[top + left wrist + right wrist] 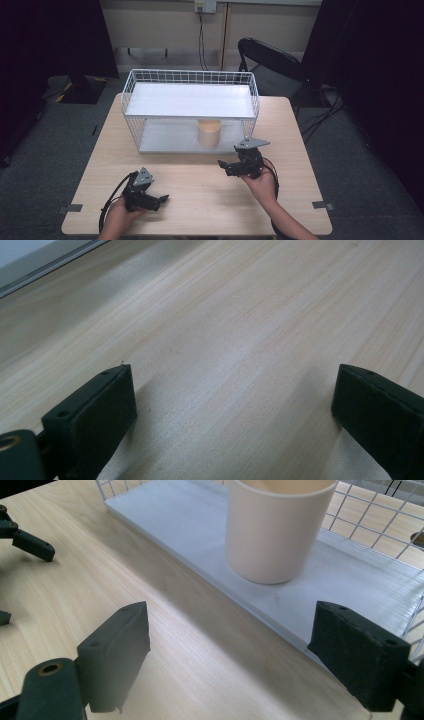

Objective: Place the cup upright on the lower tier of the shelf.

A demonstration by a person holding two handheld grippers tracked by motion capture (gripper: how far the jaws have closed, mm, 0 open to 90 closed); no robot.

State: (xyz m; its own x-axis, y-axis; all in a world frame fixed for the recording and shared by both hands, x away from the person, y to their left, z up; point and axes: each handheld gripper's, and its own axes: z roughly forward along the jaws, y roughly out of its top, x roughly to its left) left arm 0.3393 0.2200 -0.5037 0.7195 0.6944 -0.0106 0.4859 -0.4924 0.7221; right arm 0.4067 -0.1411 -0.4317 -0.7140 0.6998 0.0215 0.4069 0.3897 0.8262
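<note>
The cup (276,527) is a plain cream cylinder with straight, slightly tapering walls and an open top. It stands upright on the lower shelf (190,525) of the white wire rack (131,95), right of that shelf's middle and close to its front edge. In the high view the cup (209,133) shows under the upper shelf (190,100).

Handling, as a judgement: the cup looks empty, rigid and light, probably plastic or thin ceramic. The smooth matte wall may slip under a weak grip. If ceramic, it can chip against the wire. Take hold across the body, one jaw on each side of the wall, below the rim and above the base. The upper shelf sits low over the cup, so a grasp from above looks blocked; a level approach from the front edge is called for.

The right gripper (227,655) sits over the table (200,200) just in front of the shelf's front edge, near the cup and not touching it. Its jaws stand wide apart and hold nothing. The left gripper (232,405) rests low over the table near the front left corner, well apart from the rack. Its jaws also stand wide apart and hold nothing.

No brand, label or writing can be read on the cup, the rack or the grippers.
</note>
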